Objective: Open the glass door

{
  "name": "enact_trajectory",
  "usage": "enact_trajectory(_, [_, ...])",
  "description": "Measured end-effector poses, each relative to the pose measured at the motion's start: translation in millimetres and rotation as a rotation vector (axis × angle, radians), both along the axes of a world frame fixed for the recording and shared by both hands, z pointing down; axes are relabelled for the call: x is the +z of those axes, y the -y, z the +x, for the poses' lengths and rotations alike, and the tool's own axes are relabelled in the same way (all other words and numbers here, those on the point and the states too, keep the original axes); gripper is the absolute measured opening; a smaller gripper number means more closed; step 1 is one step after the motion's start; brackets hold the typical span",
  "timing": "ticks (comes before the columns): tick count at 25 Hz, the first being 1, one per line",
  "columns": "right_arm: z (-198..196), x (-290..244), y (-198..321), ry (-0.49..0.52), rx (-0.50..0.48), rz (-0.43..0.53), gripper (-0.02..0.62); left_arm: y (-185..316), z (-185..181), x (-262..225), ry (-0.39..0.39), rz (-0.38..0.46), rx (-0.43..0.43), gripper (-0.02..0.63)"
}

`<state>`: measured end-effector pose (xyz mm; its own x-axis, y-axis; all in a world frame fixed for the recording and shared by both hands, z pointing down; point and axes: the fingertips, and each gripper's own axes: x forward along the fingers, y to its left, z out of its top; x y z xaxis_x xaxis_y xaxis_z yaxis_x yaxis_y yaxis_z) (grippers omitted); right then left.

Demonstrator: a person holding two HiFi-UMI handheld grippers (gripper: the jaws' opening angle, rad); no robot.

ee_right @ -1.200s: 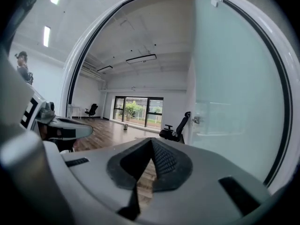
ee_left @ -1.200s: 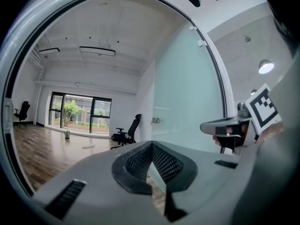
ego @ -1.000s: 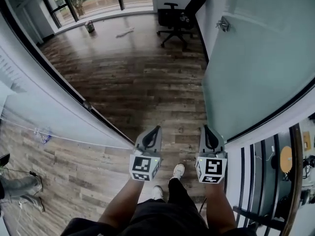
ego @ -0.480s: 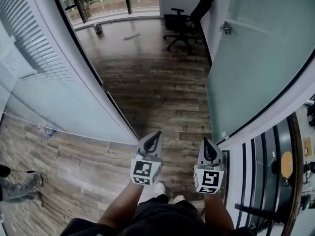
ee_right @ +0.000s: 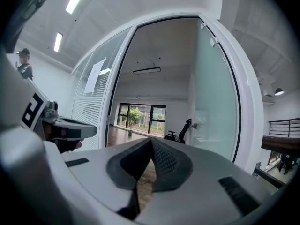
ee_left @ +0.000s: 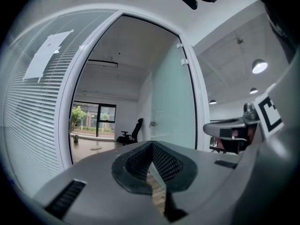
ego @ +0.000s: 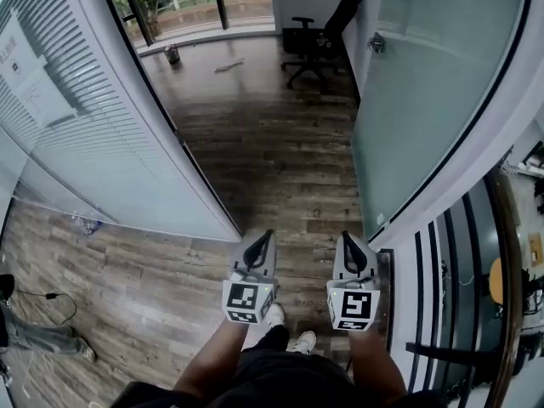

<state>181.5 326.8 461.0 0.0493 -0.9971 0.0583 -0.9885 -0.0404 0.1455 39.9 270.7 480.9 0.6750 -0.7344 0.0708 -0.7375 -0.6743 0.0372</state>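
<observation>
The frosted glass door (ego: pixel 425 100) stands swung inward on the right of the doorway, its metal handle (ego: pixel 376 44) far ahead near the wall. My left gripper (ego: pixel 265 236) and right gripper (ego: pixel 348 238) are held side by side at the threshold, pointing level into the room. Both are shut with nothing between the jaws, and neither touches the door. In the left gripper view the left gripper (ee_left: pixel 152 144) faces the opening, with the door (ee_left: pixel 171 107) to the right. In the right gripper view the right gripper (ee_right: pixel 151 140) faces the same opening, door (ee_right: pixel 213 107) and handle (ee_right: pixel 195 125) ahead right.
A glass wall with blinds (ego: pixel 76 126) runs along the left, a paper sheet (ego: pixel 25 66) stuck on it. A black office chair (ego: pixel 316 36) and a small bin (ego: pixel 172 53) stand deep in the room. A black railing (ego: pixel 442 313) is at my right, a person's legs (ego: pixel 25 334) at far left.
I have walked forward to the doorway. Both grippers moved ahead together, and the left wall's end and the door's edge have drawn closer. The jaws stayed shut.
</observation>
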Motion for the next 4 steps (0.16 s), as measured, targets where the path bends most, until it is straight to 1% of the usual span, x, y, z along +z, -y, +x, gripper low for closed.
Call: enact_trajectory(4, [1,-2,-23,0.000,-0.014,0.010,0.015,-28,6,3,0.009,-0.006,0.002,-0.002])
